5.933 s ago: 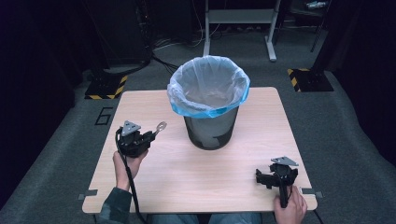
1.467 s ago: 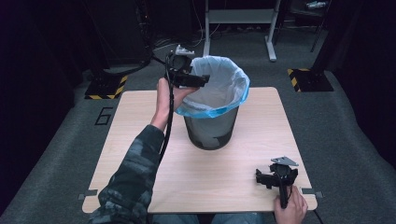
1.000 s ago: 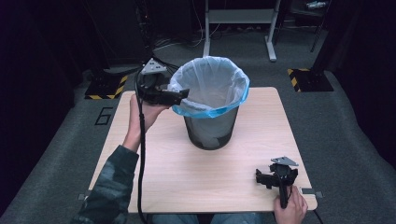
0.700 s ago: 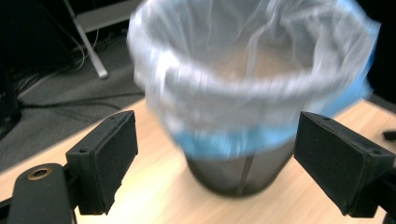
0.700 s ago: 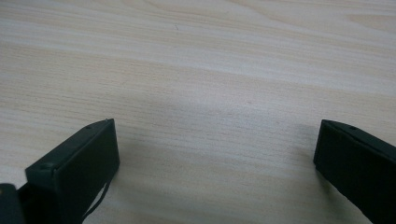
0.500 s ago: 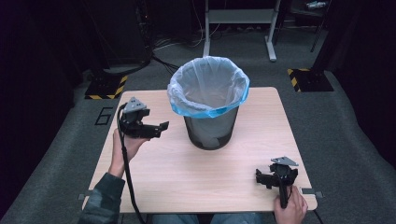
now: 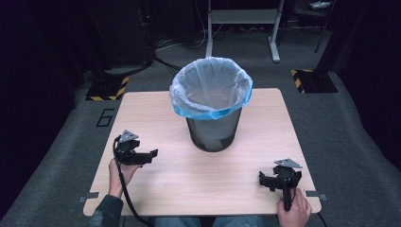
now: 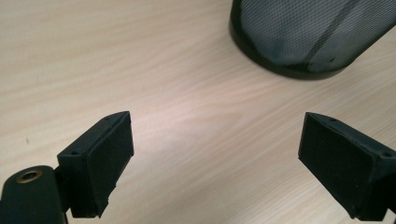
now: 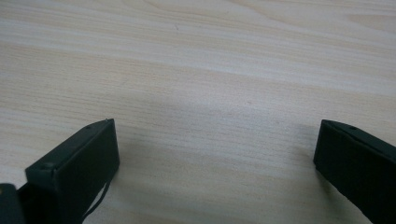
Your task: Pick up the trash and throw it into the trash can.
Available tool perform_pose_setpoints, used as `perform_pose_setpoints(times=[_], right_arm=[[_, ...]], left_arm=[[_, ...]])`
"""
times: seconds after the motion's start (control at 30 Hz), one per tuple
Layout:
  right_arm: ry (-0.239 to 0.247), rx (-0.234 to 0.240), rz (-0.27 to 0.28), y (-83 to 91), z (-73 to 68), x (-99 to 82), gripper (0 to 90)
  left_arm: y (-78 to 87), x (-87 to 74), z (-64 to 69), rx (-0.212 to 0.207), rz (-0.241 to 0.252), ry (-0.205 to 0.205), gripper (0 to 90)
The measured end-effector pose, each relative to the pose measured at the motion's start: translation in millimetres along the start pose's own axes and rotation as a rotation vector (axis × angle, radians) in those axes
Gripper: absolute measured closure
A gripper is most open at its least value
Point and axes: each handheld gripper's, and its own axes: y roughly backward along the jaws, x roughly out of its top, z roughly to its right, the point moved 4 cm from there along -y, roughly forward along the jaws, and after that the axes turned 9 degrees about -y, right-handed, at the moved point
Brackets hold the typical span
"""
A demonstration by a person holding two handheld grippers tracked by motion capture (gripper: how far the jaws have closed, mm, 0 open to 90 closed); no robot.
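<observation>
Black mesh bin (image 7: 213,131) with a pale blue plastic bag, middle-back of the light wooden desk (image 7: 161,177), maybe empty, left gripper (image 7: 150,154) near the left edge, jaws wide apart, right gripper (image 7: 270,180) by the front right corner, jaws also apart, nothing held.

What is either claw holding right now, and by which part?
Nothing. The left claw and the right claw both stand open, with bare table between their jaws. The bin stands untouched.
</observation>
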Motion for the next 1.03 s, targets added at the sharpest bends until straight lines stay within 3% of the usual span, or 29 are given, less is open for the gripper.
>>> perform_pose_setpoints(times=[0.33, 0.53, 0.83, 1.03], right_arm=[[-0.001, 0.000, 0.000, 0.0, -0.1, 0.0, 0.0], [0.004, 0.000, 0.001, -0.1, 0.3, 0.0, 0.0], [-0.001, 0.000, 0.000, 0.0, -0.1, 0.0, 0.0], [-0.001, -0.001, 0.000, 0.1, -0.1, 0.0, 0.0]], left_arm=[[-18.6, -45.2, -12.6, 0.068, -0.066, 0.022, 7.9], [-30.9, -67.0, -13.0, 0.095, -0.086, 0.034, 5.1], [-40.5, -80.9, -12.0, 0.091, -0.121, 0.015, 1.0], [-42.1, -84.3, -11.0, 0.122, -0.091, -0.002, 0.1]])
